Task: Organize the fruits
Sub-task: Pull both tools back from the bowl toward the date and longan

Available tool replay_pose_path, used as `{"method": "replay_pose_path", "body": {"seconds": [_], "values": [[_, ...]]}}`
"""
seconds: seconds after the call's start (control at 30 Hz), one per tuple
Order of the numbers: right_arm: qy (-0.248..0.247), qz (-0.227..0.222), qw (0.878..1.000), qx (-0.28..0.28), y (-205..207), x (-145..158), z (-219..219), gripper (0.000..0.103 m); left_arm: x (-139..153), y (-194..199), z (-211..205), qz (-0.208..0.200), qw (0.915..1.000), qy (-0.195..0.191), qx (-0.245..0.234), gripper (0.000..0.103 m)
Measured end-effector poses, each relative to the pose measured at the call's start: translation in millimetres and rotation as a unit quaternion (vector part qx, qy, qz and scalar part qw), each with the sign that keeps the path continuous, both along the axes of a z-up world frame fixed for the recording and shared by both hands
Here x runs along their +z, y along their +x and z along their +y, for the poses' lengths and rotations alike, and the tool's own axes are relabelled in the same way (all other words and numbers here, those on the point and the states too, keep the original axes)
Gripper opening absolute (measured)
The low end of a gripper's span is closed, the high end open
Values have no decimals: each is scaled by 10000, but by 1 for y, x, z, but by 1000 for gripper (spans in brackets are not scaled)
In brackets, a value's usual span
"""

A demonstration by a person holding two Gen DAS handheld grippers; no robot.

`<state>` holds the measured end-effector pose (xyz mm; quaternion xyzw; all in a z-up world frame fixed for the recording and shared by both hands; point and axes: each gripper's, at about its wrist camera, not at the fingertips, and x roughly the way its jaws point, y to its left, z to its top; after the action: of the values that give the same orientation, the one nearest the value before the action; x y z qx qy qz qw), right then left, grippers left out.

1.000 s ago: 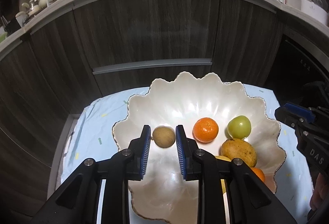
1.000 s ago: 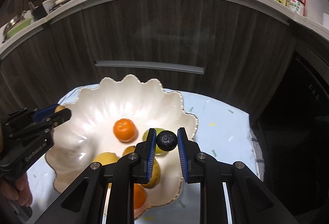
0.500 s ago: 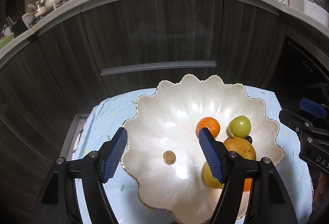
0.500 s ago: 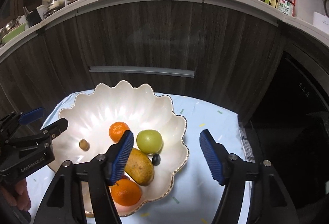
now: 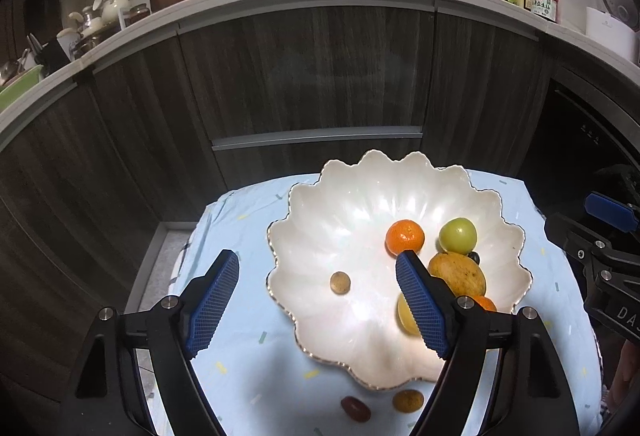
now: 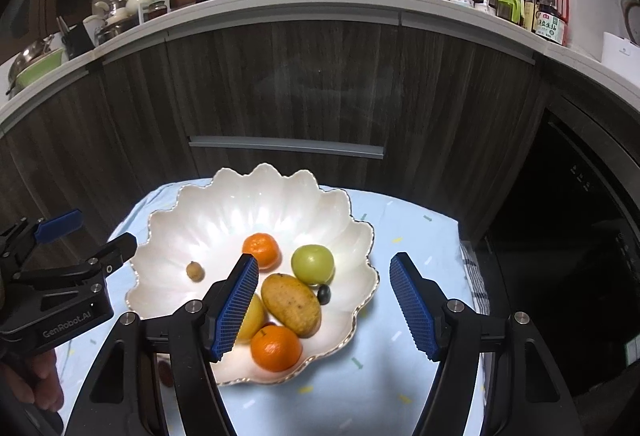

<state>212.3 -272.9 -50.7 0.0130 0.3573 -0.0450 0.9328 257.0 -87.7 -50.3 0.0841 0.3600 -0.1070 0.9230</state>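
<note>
A white scalloped bowl stands on a light blue cloth. In it lie a small brown longan, a tangerine, a green fruit, a mango, a dark blueberry, a yellow fruit and a second tangerine. My left gripper is open and empty above the bowl's near left rim. My right gripper is open and empty above the bowl's right side.
A red fruit and a small brownish-orange fruit lie on the cloth in front of the bowl. Dark wood cabinets rise behind the table. A black appliance stands to the right.
Both grippers opened and drew back and up. The left let go of the longan, the right let go of the blueberry; both now lie in the bowl.
</note>
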Motion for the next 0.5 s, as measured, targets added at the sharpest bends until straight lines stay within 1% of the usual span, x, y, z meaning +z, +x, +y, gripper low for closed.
{"method": "replay_pose_path", "body": {"seconds": [0.5], "values": [[49, -85, 10000, 12, -24, 7, 7, 69, 11, -29, 12, -83, 10000, -18, 0, 81]]}}
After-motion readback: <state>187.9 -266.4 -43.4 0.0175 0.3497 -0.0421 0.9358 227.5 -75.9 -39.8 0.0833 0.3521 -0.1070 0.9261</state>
